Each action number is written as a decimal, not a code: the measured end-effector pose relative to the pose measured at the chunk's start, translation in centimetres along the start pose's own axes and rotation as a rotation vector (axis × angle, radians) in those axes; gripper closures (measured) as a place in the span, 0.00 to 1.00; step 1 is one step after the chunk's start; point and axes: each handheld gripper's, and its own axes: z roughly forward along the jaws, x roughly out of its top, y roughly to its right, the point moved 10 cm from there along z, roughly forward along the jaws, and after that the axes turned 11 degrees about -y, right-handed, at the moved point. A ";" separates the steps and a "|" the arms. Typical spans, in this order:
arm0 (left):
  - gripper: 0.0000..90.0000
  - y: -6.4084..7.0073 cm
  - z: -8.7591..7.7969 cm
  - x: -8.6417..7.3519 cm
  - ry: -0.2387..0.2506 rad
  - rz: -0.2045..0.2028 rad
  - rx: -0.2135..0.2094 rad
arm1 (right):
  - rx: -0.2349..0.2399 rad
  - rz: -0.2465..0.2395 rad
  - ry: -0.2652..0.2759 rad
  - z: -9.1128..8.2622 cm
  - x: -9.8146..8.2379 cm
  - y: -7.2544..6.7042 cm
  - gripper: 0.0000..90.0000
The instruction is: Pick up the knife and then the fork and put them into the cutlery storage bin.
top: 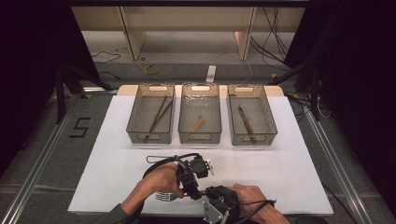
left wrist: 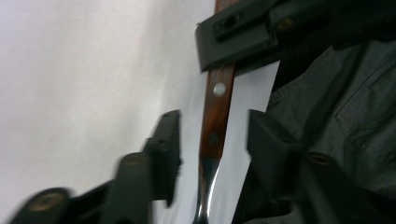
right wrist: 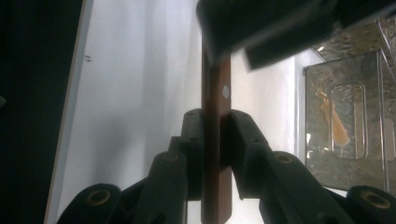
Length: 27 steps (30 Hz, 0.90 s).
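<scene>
- The fork, steel-tined with a wooden handle, is held above the white table cover near its front edge, between the two grippers.
- In the right gripper view, the right gripper is clamped on the wooden handle: both pads press flat against its sides, and the handle runs upright between them, past a metal rivet.
- In the left gripper view, the left gripper has its jaws apart on either side of the fork handle. A clear gap shows on each side, so neither pad touches the wood.
- The steel neck of the fork passes down between those open jaws, and the right gripper's black jaw crosses the handle farther up.
- In the high view, the tines point towards the person's left, just beside the left hand.
- Three mesh baskets stand in a row well beyond the grippers, each with cutlery in it.
</scene>
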 end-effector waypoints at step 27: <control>0.20 -5.7 -5.3 -2.5 0.428 -0.262 0.130 | -0.009 0.378 -0.085 0.5 -7.6 5.7 0.86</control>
